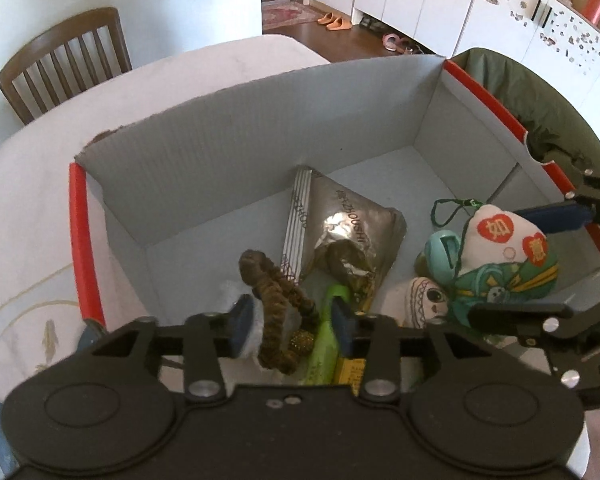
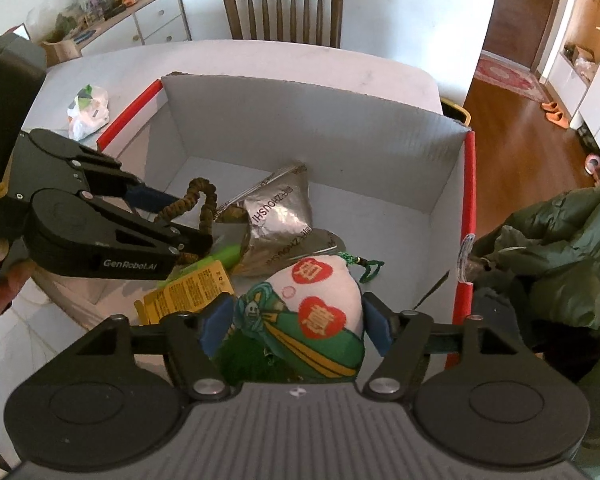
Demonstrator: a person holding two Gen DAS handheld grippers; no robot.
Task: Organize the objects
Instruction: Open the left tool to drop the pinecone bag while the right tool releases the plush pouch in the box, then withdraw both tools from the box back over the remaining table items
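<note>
A white cardboard box (image 1: 240,152) (image 2: 300,128) with red edges stands on the table. My left gripper (image 1: 292,328) (image 2: 186,220) is low inside it, shut on a brown scrunchie (image 1: 274,300) (image 2: 198,190) whose loop stands upright. My right gripper (image 2: 296,324) (image 1: 500,264) is shut on a white and green plush sachet (image 2: 316,300) (image 1: 500,236) with red hearts, held over the box's right half. On the box floor lie a silver foil bag (image 1: 348,224) (image 2: 280,208), a green tube (image 1: 324,344) (image 2: 224,256) and a yellow packet (image 2: 188,292).
A teal object (image 1: 440,252) and a small white toy (image 1: 424,300) lie under the sachet. A plastic bag (image 2: 88,110) sits on the white table (image 2: 260,60) left of the box. A wooden chair (image 2: 284,12) stands behind; a green jacket (image 2: 560,256) lies right.
</note>
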